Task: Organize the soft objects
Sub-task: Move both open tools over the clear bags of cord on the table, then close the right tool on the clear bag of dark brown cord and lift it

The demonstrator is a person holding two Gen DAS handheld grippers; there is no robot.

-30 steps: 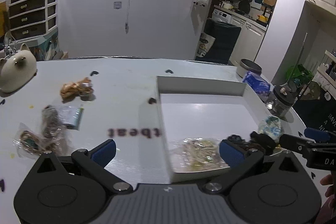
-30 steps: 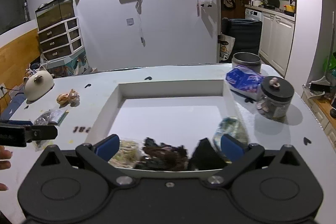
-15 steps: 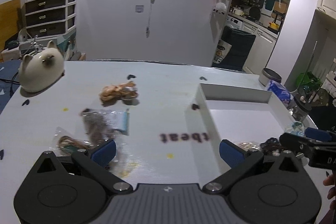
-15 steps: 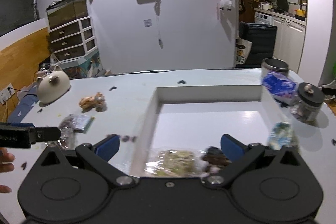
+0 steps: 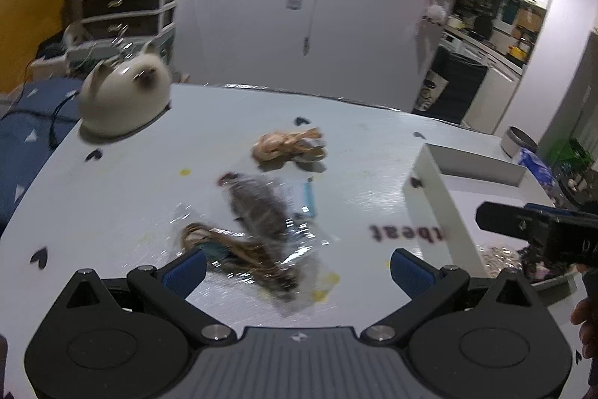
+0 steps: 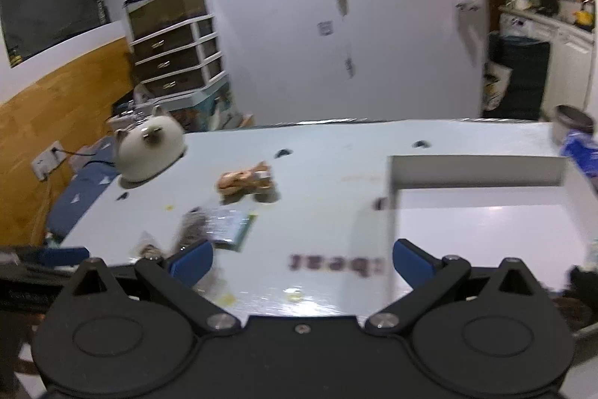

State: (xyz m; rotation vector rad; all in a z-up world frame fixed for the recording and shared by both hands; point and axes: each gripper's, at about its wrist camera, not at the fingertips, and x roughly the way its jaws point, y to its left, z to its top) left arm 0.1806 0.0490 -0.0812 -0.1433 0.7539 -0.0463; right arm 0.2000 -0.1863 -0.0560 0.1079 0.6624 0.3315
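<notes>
Left gripper (image 5: pixel 297 266) spread wide, empty, hanging low above 2 clear packets at the near-left part of the table (image 5: pixel 358 152): a grey-brown packet (image 5: pixel 258 204) lying across a striped brown packet (image 5: pixel 239 251), the latter touching the left blue pad in the picture. Farther toward the table's middle, alone, a tan bundle (image 5: pixel 287 146). At the far-left corner, a cream cat-shaped pot (image 5: pixel 123 100).

Seen only from the left wrist: the right tool's black finger (image 5: pixel 538 230) reaching in from the right edge, over the white tray (image 5: pixel 429 182)'s near corner, where a pale clear packet (image 5: pixel 497 255) and a dark bundle (image 5: pixel 538 262) lie.

Right gripper (image 6: pixel 301 260) likewise spread wide, holding nothing, above the printed letters (image 6: pixel 336 262) on the table beside the tray's left wall. Shown only here: the tray's bare far floor, a blue packet (image 6: pixel 581 152) and a metal tin (image 6: pixel 572 124) past its far-right corner. Motion blur throughout.
</notes>
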